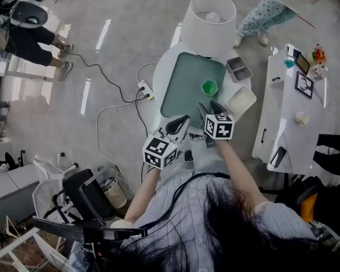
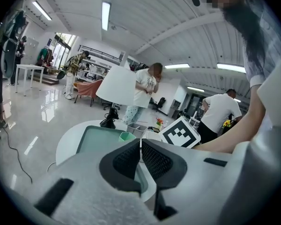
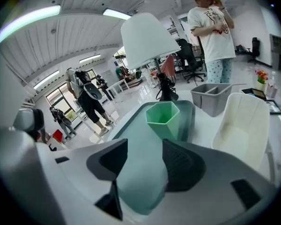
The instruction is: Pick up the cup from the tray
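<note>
- White round table [image 1: 169, 61], lamp shade [image 1: 208, 16] at the far end
- Teal tray [image 1: 184, 95] on it, with a raised rim likely to snag a low approach
- Right tongs [image 3: 145, 161] apart and empty, aimed at the cup but short of it, touching nothing
- Left tongs [image 2: 140, 156] pressed together on nothing, held back beside the right
- Green hexagonal cup [image 3: 163, 118] upright on the tray's far right part, clear of both tongs; probably light, so liable to tip or skid if nudged by one jaw first, or slip from a grip on its tapered walls
</note>
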`<state>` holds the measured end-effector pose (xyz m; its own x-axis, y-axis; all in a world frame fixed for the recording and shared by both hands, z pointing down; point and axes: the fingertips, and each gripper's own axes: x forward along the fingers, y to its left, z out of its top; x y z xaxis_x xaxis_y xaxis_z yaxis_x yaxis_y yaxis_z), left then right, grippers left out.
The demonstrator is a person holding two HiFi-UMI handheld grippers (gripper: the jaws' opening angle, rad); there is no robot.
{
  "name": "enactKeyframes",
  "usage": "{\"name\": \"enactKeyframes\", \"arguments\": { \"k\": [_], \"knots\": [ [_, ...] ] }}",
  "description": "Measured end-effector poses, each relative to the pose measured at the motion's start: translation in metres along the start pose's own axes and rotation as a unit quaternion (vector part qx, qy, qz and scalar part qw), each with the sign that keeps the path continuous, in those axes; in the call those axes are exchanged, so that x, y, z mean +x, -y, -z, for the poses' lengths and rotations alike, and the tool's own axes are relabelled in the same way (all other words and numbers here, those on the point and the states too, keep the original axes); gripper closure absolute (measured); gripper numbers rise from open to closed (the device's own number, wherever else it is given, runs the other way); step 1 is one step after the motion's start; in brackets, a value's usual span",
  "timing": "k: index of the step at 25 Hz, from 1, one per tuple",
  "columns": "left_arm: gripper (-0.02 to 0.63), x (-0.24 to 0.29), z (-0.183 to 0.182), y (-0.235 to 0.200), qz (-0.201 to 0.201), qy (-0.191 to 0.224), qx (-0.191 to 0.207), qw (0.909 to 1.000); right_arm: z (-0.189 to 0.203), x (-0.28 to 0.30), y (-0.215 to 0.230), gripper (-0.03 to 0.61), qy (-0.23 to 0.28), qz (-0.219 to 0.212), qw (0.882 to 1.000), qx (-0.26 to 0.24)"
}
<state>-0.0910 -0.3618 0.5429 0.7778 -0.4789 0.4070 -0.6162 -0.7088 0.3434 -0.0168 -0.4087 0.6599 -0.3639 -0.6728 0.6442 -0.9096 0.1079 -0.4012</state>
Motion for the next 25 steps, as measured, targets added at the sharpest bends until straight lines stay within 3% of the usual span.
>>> {"name": "enactKeyframes", "arguments": {
  "k": [10, 20, 25],
  "knots": [
    [0.597, 0.019, -0.001, -0.021, 0.003, -0.02, -0.001, 0.9998, -0.004, 0.042, 0.032, 0.301, 0.0, 0.081, 0.997, -0.004],
    [0.597, 0.009, 0.009, -0.036, -0.02, -0.029, -0.015, 0.9993, -0.012, 0.063, 0.054, 0.29, 0.005, 0.119, 0.993, 0.021],
    [0.597, 0.009, 0.01, -0.04, -0.026, -0.032, -0.018, 0.999, -0.018, 0.07, 0.059, 0.29, 0.003, 0.123, 0.992, 0.01]
  ]
}}
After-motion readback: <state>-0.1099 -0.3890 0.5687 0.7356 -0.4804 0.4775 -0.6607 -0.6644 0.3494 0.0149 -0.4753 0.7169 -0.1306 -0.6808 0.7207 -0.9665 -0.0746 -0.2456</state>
